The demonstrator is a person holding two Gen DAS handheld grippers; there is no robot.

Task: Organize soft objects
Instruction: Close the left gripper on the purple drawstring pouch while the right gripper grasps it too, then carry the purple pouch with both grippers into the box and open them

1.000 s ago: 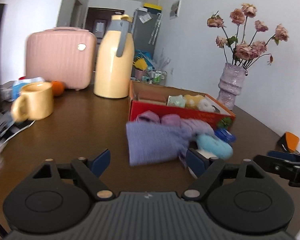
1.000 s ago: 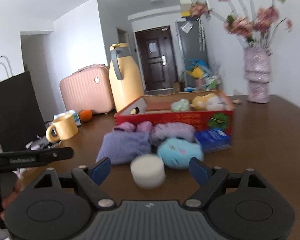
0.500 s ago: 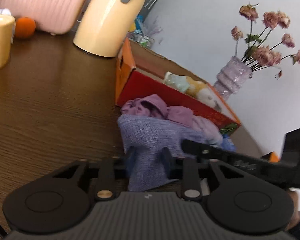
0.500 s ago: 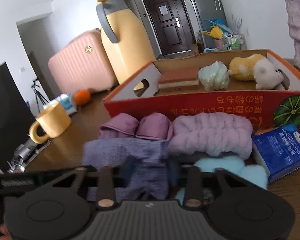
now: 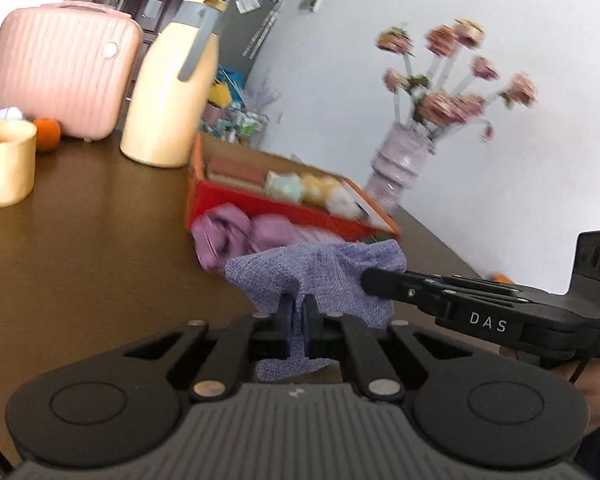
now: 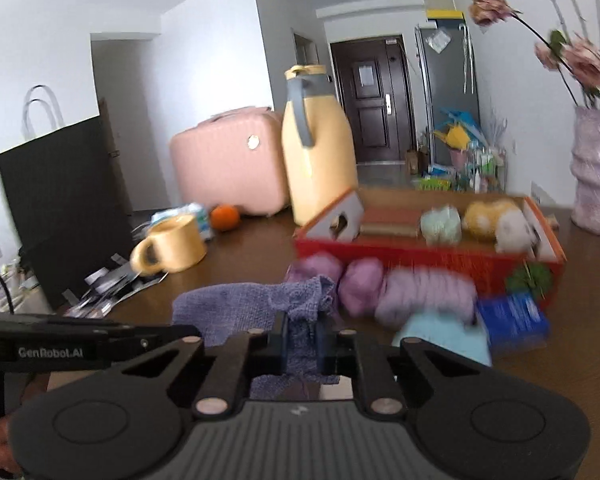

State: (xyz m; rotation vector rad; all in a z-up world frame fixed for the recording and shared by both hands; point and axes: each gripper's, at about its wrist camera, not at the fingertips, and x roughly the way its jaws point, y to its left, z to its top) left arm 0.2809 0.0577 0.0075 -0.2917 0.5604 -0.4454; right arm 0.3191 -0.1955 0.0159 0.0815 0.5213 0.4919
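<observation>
Some soft things, a green bundle and two plush toys, already lie in the red box [image 6: 428,258], but the pink rolls [image 6: 360,286], the fluffy band and the light blue toy [image 6: 440,334] wait on the table [image 5: 80,232] at its front wall. The left gripper [image 5: 298,316] and the right gripper [image 6: 302,334] have both just been closing and now pinch the purple cloth [image 5: 316,276], raised between them at 12 o'clock from each camera. I judge the task is around half done.

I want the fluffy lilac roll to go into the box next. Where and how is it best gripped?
Grip the fluffy lilac roll across its middle, from above, with the gripper's fingers either side of its short width. It lies lengthwise along the red box wall, so the far side looks blocked, and the pale blue plush crowds its near side. It looks soft, so a pinch should hold.
</observation>
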